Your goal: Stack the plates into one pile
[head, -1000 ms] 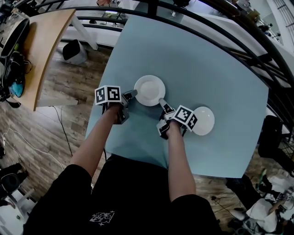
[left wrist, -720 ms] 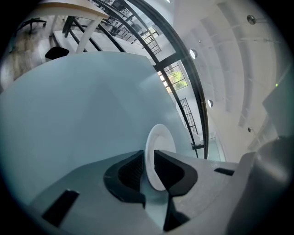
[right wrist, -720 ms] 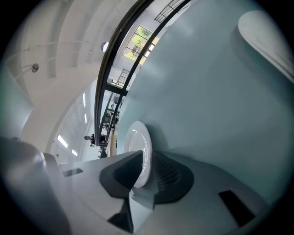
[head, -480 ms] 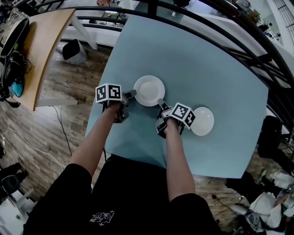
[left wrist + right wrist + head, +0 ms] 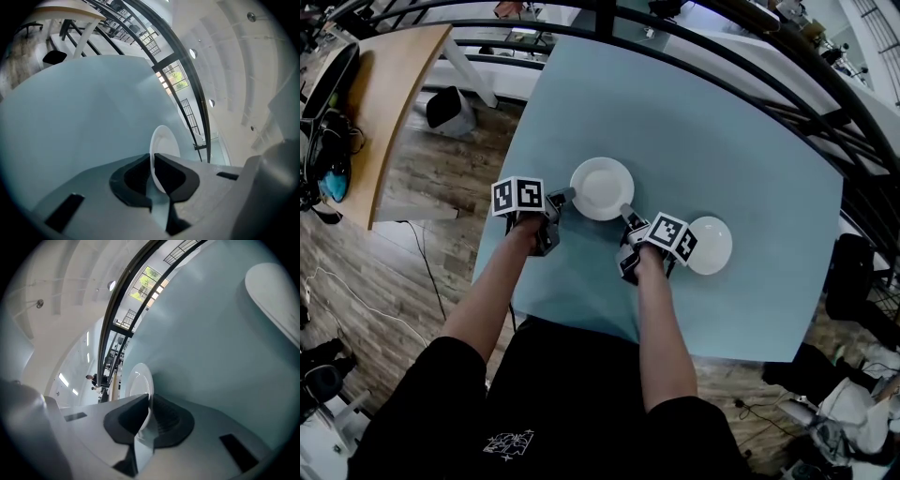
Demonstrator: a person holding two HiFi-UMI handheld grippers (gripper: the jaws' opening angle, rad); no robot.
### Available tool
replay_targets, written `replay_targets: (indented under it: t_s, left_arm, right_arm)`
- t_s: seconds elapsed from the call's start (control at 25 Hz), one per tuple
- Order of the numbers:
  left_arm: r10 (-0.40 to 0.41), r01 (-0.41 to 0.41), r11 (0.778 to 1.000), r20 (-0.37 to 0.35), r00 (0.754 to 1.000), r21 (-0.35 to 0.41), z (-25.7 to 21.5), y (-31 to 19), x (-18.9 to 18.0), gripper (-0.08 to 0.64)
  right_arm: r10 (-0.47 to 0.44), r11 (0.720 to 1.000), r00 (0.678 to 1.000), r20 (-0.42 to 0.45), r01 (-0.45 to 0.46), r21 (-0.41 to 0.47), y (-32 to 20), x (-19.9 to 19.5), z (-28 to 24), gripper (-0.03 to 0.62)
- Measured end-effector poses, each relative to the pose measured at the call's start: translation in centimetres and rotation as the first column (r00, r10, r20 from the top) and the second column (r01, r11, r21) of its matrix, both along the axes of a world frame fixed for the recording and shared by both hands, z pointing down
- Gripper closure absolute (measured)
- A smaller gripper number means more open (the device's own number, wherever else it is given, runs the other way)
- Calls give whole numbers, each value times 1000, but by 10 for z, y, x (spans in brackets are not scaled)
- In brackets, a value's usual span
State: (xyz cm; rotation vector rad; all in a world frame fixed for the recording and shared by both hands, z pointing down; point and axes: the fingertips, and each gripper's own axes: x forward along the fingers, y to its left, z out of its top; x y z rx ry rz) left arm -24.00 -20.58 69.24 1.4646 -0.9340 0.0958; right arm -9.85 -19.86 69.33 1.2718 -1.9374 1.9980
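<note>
A white plate (image 5: 602, 188) lies on the light blue table (image 5: 722, 141), and a second white plate (image 5: 710, 246) lies to its right. My left gripper (image 5: 567, 194) is shut on the first plate's left rim; in the left gripper view the rim (image 5: 164, 140) runs between the dark pads (image 5: 176, 174). My right gripper (image 5: 626, 210) has just been closing and now pinches the same plate's near right rim (image 5: 138, 380) between its pads (image 5: 166, 420). The second plate (image 5: 274, 301) lies apart, to the right of that gripper.
A black curved railing (image 5: 741, 56) runs round the table's far side. A wooden tabletop (image 5: 389, 103) stands to the left, with a dark bin (image 5: 450, 105) on the plank floor and bags (image 5: 328, 150) beyond it.
The right gripper has edged slightly left toward the first plate's rim. The left gripper and both plates have stayed where they were.
</note>
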Motion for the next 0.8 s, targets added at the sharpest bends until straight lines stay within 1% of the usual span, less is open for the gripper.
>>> replay_targets:
  t_s: [0.16, 0.56, 0.8]
  left_arm:
    - [3, -3, 1000, -9, 1000, 13, -9, 5, 9, 525]
    - [16, -15, 999, -26, 1000, 41, -29, 19, 44, 528]
    - [31, -30, 998, -19, 999, 52, -40, 25, 73, 528]
  right_arm:
    - [-3, 1000, 1000, 1, 3, 13, 5, 9, -8, 561]
    - [15, 999, 1000, 8, -15, 43, 19, 44, -28, 563]
    - [14, 998, 1000, 0, -14, 59, 27, 73, -38, 563]
